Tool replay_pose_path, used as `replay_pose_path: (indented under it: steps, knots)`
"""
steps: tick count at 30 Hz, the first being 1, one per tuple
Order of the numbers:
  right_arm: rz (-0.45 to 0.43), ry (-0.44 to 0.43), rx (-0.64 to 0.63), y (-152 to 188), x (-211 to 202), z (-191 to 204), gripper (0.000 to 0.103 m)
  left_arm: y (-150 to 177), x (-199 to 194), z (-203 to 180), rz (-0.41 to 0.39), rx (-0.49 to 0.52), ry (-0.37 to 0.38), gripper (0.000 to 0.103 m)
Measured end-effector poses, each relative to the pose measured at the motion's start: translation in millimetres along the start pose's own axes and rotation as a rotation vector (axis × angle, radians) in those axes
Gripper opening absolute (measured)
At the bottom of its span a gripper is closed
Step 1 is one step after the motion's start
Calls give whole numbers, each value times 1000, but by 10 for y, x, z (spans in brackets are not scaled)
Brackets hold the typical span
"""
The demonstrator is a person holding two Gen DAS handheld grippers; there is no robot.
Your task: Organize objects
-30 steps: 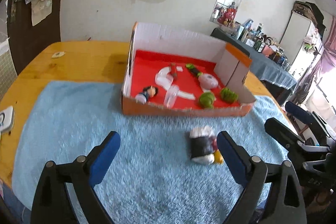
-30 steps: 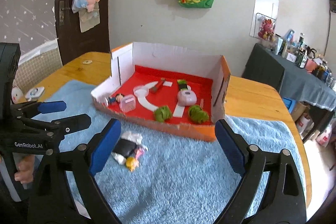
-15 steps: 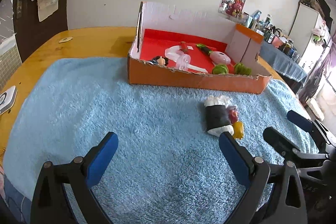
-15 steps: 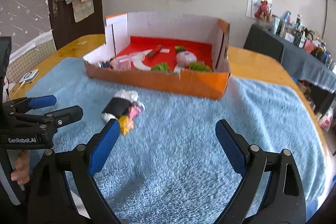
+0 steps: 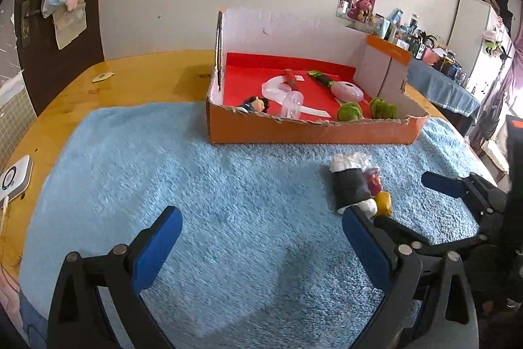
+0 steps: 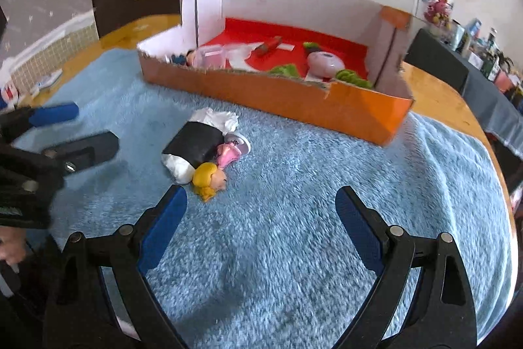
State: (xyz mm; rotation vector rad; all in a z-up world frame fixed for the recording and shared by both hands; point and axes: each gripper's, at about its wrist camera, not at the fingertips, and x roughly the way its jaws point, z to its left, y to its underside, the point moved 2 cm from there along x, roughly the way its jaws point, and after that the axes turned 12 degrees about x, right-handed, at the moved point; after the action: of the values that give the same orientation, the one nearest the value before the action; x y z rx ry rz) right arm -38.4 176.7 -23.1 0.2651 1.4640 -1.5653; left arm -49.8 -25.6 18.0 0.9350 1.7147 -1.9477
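A black-and-white roll (image 5: 351,185) (image 6: 196,146) lies on the blue towel (image 5: 212,201) with a small blonde doll in pink (image 6: 217,169) (image 5: 379,192) against it. Behind them stands an orange box (image 5: 310,130) (image 6: 278,94) with a red floor, holding several small toys. My left gripper (image 5: 261,237) is open and empty, low over the towel, its right finger close to the roll. My right gripper (image 6: 261,221) is open and empty, just in front of and right of the doll.
The towel covers a wooden table (image 5: 130,74). A white device (image 5: 14,175) lies at the table's left edge. The box's tall back wall (image 5: 287,31) and right flap (image 5: 385,67) rise above its contents. A dark door (image 5: 39,5) and a wall stand behind.
Both grippers have come down and forward toward the roll and doll. The right gripper has drawn much closer to them. Roll, doll and box have not moved.
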Motion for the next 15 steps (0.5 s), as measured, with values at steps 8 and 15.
replay_pose_path:
  steps: [8, 15]
  knots:
    - [3, 80, 80, -54, -5, -331, 93, -37, 128, -78, 40, 29, 64, 100]
    - [39, -10, 107, -71, -50, -655, 93, -167, 281, -263, 59, 61, 118, 100]
